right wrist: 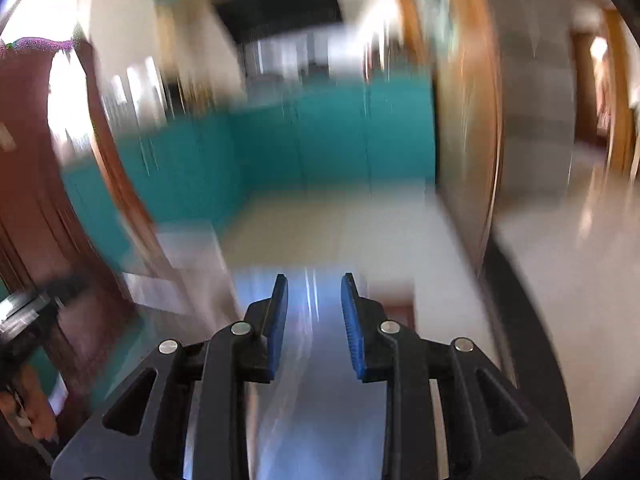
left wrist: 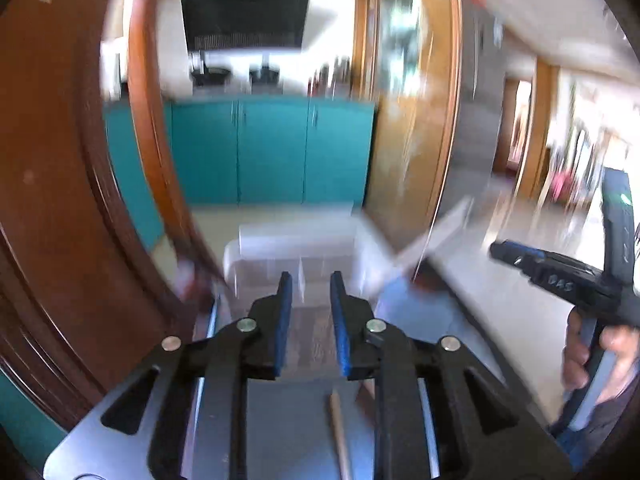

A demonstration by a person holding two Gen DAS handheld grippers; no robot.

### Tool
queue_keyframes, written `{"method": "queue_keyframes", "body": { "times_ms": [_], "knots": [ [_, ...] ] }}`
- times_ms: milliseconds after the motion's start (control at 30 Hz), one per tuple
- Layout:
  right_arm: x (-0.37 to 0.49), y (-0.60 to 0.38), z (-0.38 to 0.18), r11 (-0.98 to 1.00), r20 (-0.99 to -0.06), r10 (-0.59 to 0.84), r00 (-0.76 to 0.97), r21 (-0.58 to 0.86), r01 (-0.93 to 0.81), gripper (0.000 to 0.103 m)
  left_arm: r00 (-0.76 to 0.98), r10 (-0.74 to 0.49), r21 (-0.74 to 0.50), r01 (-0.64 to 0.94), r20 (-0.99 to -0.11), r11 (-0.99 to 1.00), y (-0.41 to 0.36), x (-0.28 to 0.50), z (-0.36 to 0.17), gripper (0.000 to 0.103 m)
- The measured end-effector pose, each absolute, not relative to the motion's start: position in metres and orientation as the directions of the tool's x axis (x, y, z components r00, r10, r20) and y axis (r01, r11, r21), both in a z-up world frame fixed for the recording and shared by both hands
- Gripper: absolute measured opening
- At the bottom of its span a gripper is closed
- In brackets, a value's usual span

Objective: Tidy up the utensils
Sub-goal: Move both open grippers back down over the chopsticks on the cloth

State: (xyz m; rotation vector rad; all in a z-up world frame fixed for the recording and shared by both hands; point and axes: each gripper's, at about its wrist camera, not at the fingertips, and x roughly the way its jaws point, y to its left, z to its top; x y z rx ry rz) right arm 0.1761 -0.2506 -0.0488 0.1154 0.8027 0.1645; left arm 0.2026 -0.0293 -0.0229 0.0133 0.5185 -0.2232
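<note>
Brown door (left wrist: 60,160) on the left, left gripper (left wrist: 311,280) with jaws spread and empty, blurry clear box (left wrist: 296,244) just past its tips, thin wooden stick (left wrist: 340,436) near under it, right gripper (right wrist: 314,280) spread and empty, teal cupboards (right wrist: 320,140) far off

Motion blur smears nearly all of the right wrist view: the teal cabinets (right wrist: 304,140), the floor and the glossy surface under the right gripper (right wrist: 314,312) are streaks with no readable edges. In the left wrist view the clear plastic container (left wrist: 288,252) ahead of the left gripper (left wrist: 310,308) is blurred, so its contents cannot be told. The wooden stick (left wrist: 340,436) below the fingers runs off the bottom edge.
</note>
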Motion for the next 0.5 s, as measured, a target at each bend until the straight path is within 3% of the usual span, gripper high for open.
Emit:
{"method": "queue_keyframes", "body": {
  "times_ms": [33, 133, 200, 367, 433, 467, 500],
  "knots": [
    [0.181, -0.239, -0.066, 0.983, -0.761, 0.183, 0.622, 0.137, -0.122, 0.028, 0.797, -0.178, -0.029, 0.198, -0.577, 0.980, -0.035, 0.212, -0.046, 0.020],
    [0.185, -0.199, -0.116, 0.970, -0.876, 0.188, 0.444, 0.096, -0.223, 0.028, 0.674, -0.164, -0.051, 0.183, -0.720, 0.982, -0.039, 0.228, -0.086, 0.020],
    [0.181, -0.182, -0.133, 0.959, -0.899, 0.199, 0.389, 0.097, -0.266, 0.028, 0.599, -0.128, -0.027, 0.174, -0.791, 0.984, -0.043, 0.233, -0.108, 0.020],
    [0.172, -0.155, -0.144, 0.937, -0.914, 0.162, 0.373, 0.024, -0.348, 0.032, 0.520, -0.073, 0.014, 0.161, -0.851, 0.987, -0.043, 0.234, -0.134, 0.022],
    [0.173, -0.153, -0.146, 0.939, -0.911, 0.146, 0.385, 0.004, -0.344, 0.032, 0.513, -0.066, 0.016, 0.155, -0.856, 0.988, -0.040, 0.234, -0.138, 0.028],
    [0.174, -0.155, -0.146, 0.942, -0.912, 0.150, 0.382, 0.014, -0.335, 0.031, 0.512, -0.062, 0.019, 0.151, -0.857, 0.988, -0.038, 0.232, -0.140, 0.028],
    [0.175, -0.156, -0.145, 0.946, -0.912, 0.152, 0.381, 0.023, -0.324, 0.024, 0.511, -0.061, 0.018, 0.150, -0.857, 0.989, -0.037, 0.232, -0.141, 0.028]
  ]
}}
